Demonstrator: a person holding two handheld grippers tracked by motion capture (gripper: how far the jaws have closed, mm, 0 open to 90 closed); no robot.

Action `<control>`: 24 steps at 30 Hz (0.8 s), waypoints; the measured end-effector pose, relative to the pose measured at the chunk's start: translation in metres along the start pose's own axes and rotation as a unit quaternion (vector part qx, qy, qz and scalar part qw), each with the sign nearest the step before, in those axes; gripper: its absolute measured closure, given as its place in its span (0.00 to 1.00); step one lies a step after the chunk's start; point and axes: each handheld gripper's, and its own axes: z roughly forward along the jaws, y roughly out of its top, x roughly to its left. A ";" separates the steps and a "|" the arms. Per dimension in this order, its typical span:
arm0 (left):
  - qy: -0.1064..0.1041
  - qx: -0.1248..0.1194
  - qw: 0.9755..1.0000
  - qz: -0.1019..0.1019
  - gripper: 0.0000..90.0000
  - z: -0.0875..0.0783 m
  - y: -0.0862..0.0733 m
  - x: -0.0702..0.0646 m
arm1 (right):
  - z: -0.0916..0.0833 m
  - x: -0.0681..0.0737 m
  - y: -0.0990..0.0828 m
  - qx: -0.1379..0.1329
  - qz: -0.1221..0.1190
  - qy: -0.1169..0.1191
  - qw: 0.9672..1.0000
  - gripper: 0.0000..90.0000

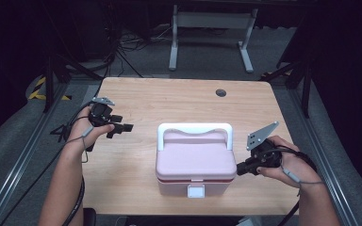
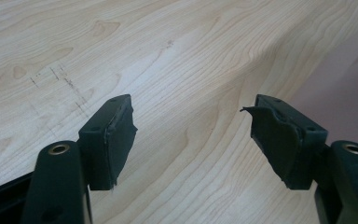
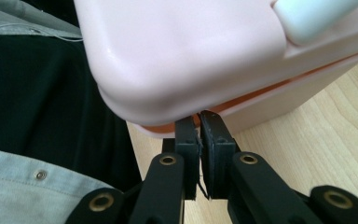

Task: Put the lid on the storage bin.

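One pink box [image 1: 195, 162], two grippers

On the table [image 1: 136, 96] the lidded box [image 1: 195, 162] sits toward six o'clock; left tongs [image 1: 120, 127] at its ten, right tongs [image 1: 240, 168] touching at three

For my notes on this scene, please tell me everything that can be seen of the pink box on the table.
The pink box looks like smooth plastic, with rounded corners. It stands upright near the table's front edge, lid down. A white handle lies folded toward the far side, and a white latch sits at the middle front. An orange-red line runs between lid and base. The right gripper, jaws together, has its tips at that seam on the box's right side. The left gripper is open, apart from it.
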 end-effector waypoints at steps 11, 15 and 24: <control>0.000 -0.002 1.000 -0.007 0.34 -0.002 -0.003 -0.001 | -0.010 0.002 -0.003 -0.016 -0.006 0.008 1.000 0.94; 0.002 -0.001 1.000 -0.007 0.34 -0.004 -0.005 -0.001 | -0.017 -0.001 -0.002 -0.048 -0.006 -0.003 0.999 0.85; 0.010 -0.003 1.000 -0.021 0.34 -0.012 -0.017 0.001 | -0.029 -0.020 -0.003 -0.120 0.013 -0.061 0.991 0.69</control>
